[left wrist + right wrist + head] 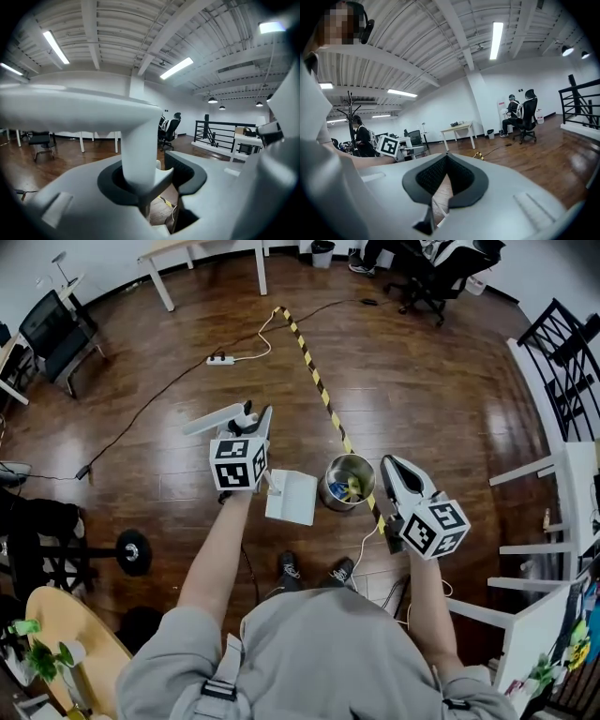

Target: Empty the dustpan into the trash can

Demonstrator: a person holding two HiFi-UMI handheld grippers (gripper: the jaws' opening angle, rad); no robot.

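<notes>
Only the left gripper view showed the left gripper [157, 177] clamped partway open on the dustpan's smooth white plastic handle [138, 150]. The right gripper [446, 157] had its ribbed black pads [430, 177] closed together on nothing. In the head view the flat white dustpan [291, 496] hung beside the round, shiny metal trash can [326, 480] (yellowish scraps inside).

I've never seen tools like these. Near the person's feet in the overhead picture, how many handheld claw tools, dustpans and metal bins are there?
grippers: 2 (left gripper, right gripper)
dustpan: 1
metal trash can: 1
Total: 4
</notes>
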